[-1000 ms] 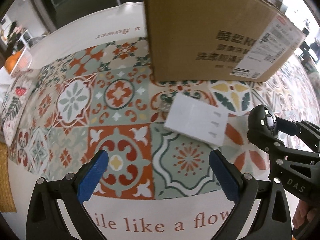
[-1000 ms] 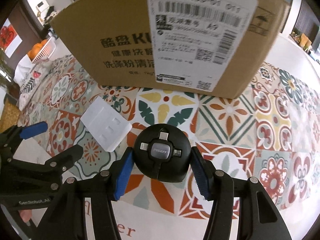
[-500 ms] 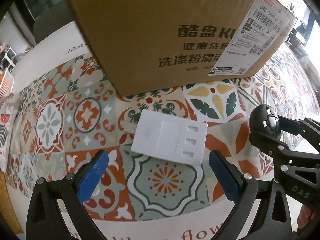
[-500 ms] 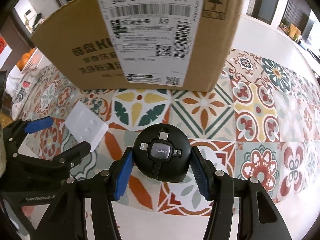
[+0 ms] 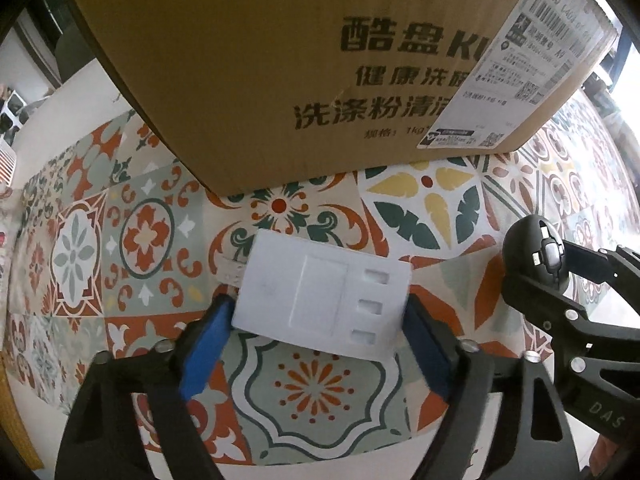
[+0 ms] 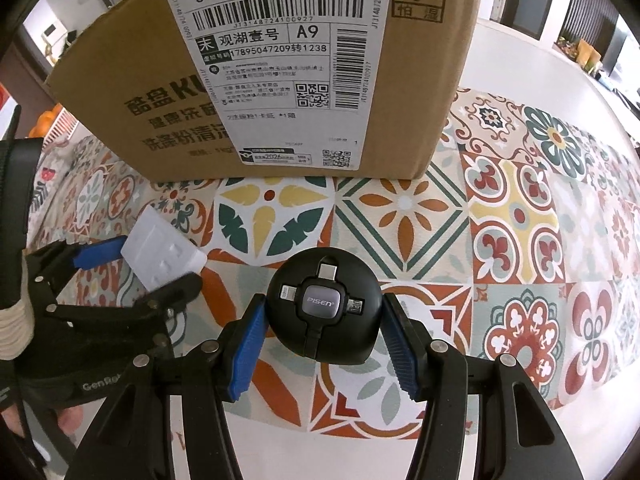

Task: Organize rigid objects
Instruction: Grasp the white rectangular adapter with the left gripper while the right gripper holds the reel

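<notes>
A flat white plastic tray [image 5: 324, 300] with three small slots lies on the patterned tablecloth [image 5: 140, 240]; it also shows in the right wrist view [image 6: 162, 258]. My left gripper [image 5: 320, 344] has closed in on its two sides, blue pads touching its edges. My right gripper [image 6: 322, 344] is shut on a round black PISEN cable hub [image 6: 324, 312], held just above the cloth; the hub also shows in the left wrist view [image 5: 534, 252]. A large cardboard box [image 6: 280, 80] stands just behind both.
The cardboard box [image 5: 320, 60] fills the back of both views, with a white shipping label [image 6: 276, 64] on its face. The tablecloth's white border lies at the near edge. A basket of oranges [image 6: 48, 124] sits far left.
Both grippers have moved forward toward the box. My left gripper's fingers have closed from wide open onto the sides of the white tray. The right gripper still holds the hub.
</notes>
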A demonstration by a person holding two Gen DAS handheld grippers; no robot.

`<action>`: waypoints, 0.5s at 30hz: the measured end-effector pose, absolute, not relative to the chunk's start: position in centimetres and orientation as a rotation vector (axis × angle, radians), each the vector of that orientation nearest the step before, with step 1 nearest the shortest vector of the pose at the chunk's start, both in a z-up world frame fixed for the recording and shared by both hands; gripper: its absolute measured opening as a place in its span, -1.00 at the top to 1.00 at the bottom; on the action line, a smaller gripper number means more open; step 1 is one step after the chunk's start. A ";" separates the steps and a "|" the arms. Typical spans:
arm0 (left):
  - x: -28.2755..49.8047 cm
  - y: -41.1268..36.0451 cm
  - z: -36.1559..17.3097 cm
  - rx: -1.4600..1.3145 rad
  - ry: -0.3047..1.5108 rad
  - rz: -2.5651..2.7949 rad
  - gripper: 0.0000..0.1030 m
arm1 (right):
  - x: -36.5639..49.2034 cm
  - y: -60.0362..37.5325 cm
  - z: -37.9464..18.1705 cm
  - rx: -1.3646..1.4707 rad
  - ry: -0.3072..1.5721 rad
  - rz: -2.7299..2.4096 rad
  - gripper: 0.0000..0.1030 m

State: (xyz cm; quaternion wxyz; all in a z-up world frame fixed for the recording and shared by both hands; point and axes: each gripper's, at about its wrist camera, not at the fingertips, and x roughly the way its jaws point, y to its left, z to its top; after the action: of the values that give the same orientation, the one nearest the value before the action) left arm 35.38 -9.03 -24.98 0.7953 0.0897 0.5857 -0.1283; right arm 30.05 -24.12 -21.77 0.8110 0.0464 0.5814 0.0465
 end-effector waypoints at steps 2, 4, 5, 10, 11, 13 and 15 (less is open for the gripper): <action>35.3 -8.7 -24.7 0.183 1.258 -0.283 -0.56 | 30.1 -24.0 -21.7 0.099 1.242 0.099 -0.10; 35.0 -8.4 -24.4 0.181 1.251 -0.280 -0.56 | 30.2 -23.8 -21.7 0.100 1.241 0.104 -0.10; 34.8 -8.2 -24.1 0.179 1.246 -0.275 -0.56 | 30.2 -23.8 -21.6 0.100 1.240 0.106 -0.10; 33.4 -7.7 -22.3 0.175 1.203 -0.260 -0.55 | 29.7 -23.8 -20.6 0.094 1.222 0.112 -0.10; 33.2 -7.6 -21.9 0.178 1.193 -0.257 -0.55 | 29.5 -23.8 -20.3 0.095 1.217 0.114 -0.10; 32.8 -7.5 -21.3 0.177 1.176 -0.255 -0.55 | 29.3 -23.8 -19.9 0.092 1.208 0.116 -0.10; 32.4 -7.4 -20.8 0.171 1.161 -0.248 -0.54 | 29.0 -23.7 -19.6 0.088 1.202 0.117 -0.10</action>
State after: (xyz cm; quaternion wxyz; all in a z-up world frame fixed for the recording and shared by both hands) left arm 32.41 -7.37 -20.76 0.8256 0.0807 0.5461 -0.1165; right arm 29.04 -23.66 -19.57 0.8222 0.0416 0.5649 0.0551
